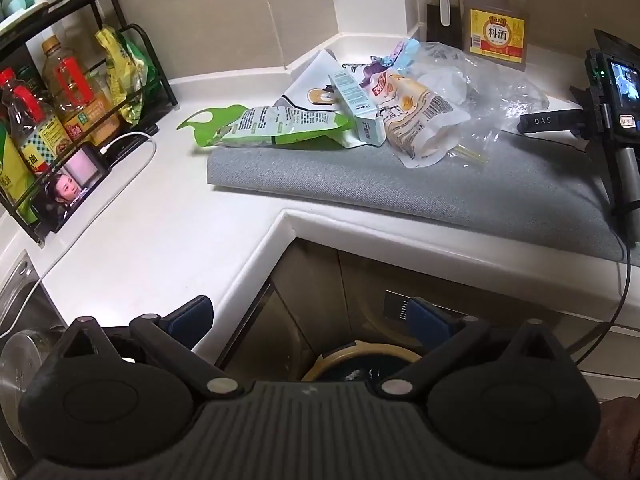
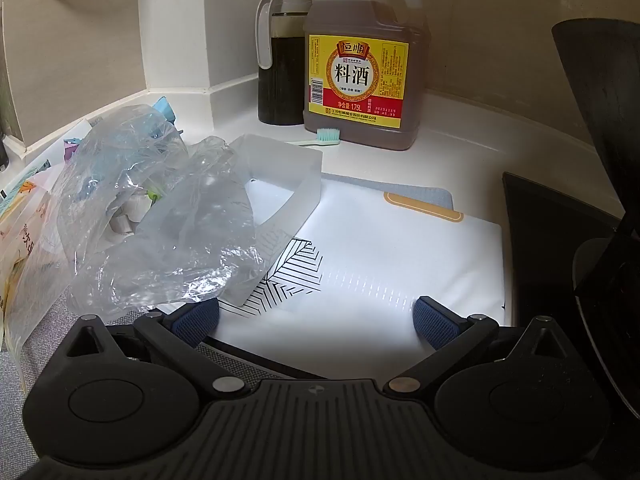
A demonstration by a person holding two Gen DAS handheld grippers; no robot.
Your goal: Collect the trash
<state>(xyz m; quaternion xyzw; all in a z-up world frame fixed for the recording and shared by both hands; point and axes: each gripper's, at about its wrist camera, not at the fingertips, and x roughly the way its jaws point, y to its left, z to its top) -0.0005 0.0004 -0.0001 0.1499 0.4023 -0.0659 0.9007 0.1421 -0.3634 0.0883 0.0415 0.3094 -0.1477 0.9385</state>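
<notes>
A pile of trash lies on a grey mat (image 1: 480, 192) on the white counter: a green wrapper (image 1: 276, 126), a small pale box (image 1: 354, 100), a white snack bag (image 1: 416, 120) and a crumpled clear plastic bag (image 1: 492, 80). My left gripper (image 1: 312, 316) is open and empty, off the counter's front edge, above a round tan-rimmed bin (image 1: 340, 354) below. My right gripper (image 2: 316, 320) is open and empty over a white sheet with a black line pattern (image 2: 380, 248). The clear plastic bag (image 2: 160, 220) lies just beyond its left fingertip, draped against a translucent plastic sleeve (image 2: 288, 168).
A cooking wine jug (image 2: 360, 72), a dark sauce bottle (image 2: 280, 60) and a toothbrush (image 2: 326, 136) stand at the back wall. A black wire rack of bottles (image 1: 60, 92) and a phone (image 1: 76, 188) sit at the left. A black device on a stand (image 1: 616, 92) is at the right.
</notes>
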